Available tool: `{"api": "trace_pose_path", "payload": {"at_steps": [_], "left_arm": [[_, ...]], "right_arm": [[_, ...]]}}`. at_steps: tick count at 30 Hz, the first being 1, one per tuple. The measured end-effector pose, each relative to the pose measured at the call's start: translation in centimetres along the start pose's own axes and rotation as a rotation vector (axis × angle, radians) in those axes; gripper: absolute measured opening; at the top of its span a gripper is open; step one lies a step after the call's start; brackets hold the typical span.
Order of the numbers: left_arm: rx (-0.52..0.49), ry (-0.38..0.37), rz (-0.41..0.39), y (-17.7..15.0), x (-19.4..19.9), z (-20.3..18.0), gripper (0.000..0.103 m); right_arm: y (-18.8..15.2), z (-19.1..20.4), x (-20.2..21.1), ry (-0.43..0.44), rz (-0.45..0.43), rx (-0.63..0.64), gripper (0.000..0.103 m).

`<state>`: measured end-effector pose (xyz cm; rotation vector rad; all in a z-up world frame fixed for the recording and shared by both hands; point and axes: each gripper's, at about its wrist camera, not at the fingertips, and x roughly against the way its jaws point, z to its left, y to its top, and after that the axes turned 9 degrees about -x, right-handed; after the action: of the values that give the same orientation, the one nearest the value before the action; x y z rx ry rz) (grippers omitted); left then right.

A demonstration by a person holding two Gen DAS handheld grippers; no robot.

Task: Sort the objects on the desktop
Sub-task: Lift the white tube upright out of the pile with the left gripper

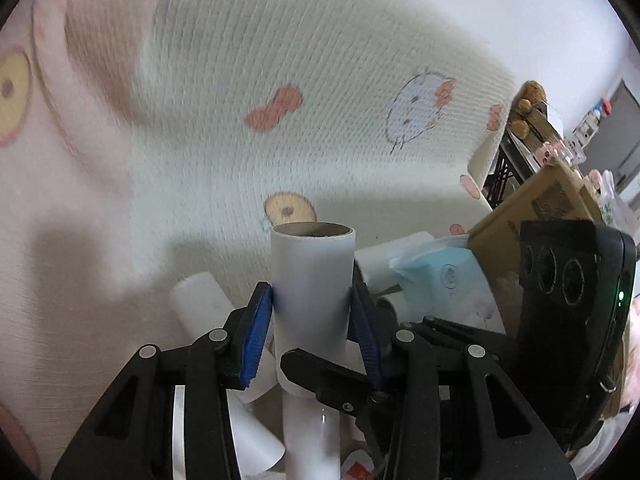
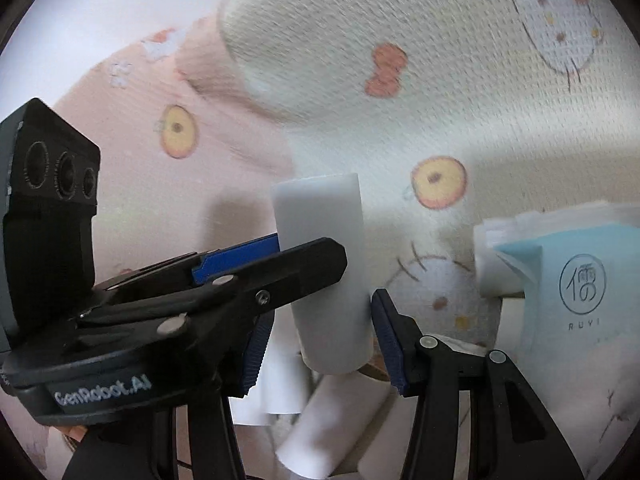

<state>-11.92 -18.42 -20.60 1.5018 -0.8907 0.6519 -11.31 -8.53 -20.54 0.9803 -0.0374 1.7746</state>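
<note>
Cartoon-print blanket (image 1: pixel 280 100) fills most of the background, cat faces, bows and apples on it. At the far right, a cardboard box (image 1: pixel 532 208) leans beside a black crate (image 1: pixel 502 168).

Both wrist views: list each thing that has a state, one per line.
White tube: upright, open-topped, clamped from both sides.
Left gripper: shut on the white tube.
Right gripper: around the same tube; its right pad seems to touch it, left pad hidden.
Loose white tubes: lying flat below.
Blue tissue pack: open, tissues sticking out.
</note>
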Motion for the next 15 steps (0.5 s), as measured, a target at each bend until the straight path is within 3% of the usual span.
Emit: {"api": "trace_pose_path", "payload": {"at_steps": [8, 15], "left_arm": [[0.002, -0.018, -0.113, -0.6, 4.3, -1.5, 0.044], [-0.030, 0.057, -0.181, -1.6, 7.3, -3.5, 0.045]], "right_arm": [[-0.3, 2.7, 1.5, 0.010, -0.048, 0.119, 0.047], [-1.4, 5.0, 2.8, 0.028, -0.056, 0.220, 0.047]]}}
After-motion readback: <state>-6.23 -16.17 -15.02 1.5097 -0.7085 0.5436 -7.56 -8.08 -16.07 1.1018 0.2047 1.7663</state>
